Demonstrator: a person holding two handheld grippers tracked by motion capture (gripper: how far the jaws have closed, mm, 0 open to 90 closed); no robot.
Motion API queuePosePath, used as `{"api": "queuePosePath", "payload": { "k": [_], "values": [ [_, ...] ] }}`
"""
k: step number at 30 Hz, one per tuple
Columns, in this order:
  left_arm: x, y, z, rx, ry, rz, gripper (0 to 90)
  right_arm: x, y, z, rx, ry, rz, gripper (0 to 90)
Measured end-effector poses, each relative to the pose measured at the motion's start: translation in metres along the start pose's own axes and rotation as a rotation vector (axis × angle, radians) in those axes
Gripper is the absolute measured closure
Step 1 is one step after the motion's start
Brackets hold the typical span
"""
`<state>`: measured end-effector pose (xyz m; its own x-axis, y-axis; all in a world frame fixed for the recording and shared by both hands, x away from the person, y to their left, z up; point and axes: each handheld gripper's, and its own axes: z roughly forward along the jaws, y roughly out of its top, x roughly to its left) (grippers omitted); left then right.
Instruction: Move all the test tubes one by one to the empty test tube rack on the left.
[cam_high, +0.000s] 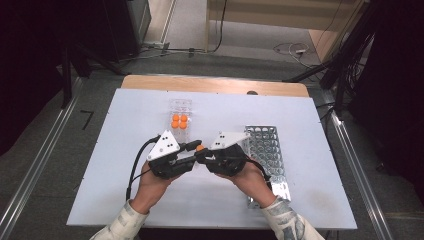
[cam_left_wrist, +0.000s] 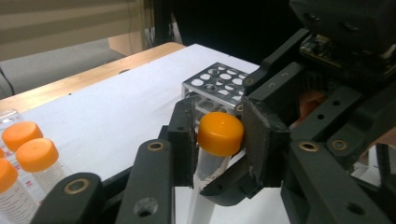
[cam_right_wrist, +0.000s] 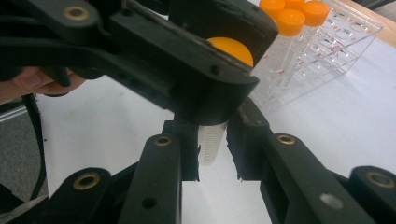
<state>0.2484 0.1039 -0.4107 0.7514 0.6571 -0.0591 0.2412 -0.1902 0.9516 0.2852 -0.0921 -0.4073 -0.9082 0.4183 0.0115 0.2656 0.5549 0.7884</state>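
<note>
The white table (cam_high: 120, 150) is filling the middle of the high view, giving both hands a flat place to work over. At right of centre the metal rack (cam_high: 267, 150) is lying with its holes empty, probably waiting to receive tubes, while the clear rack (cam_high: 180, 107) above centre is holding four orange-capped tubes upright so that their caps are staying reachable. Just below it, the two tools are meeting nose to nose. The right gripper (cam_right_wrist: 212, 161) is clamping the clear body of the tube (cam_right_wrist: 211, 144), apparently to keep it from turning. The left gripper (cam_left_wrist: 219, 140) is squeezing the orange cap (cam_left_wrist: 220, 133) from both sides, which looks like a hold for unscrewing or tightening it.
</note>
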Motion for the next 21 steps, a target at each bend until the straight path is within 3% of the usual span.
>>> {"api": "queuePosePath", "payload": {
  "k": [6,10,14,21],
  "values": [
    [0.001,0.0,-0.001,-0.004,-0.003,-0.01,69.8,0.0,-0.001,-0.001,-0.003,-0.002,0.0,71.2],
    [0.007,0.002,-0.006,-0.017,0.012,-0.027,70.0,-0.001,-0.001,-0.003,-0.001,0.014,-0.001,48.2],
    [0.015,0.006,-0.016,-0.039,0.038,-0.047,70.0,-0.005,-0.006,-0.013,-0.015,-0.039,0.013,31.6],
    [0.031,0.016,-0.038,-0.073,0.109,-0.074,70.0,-0.022,-0.028,-0.054,-0.088,-0.123,0.079,25.4]
  ]
}}
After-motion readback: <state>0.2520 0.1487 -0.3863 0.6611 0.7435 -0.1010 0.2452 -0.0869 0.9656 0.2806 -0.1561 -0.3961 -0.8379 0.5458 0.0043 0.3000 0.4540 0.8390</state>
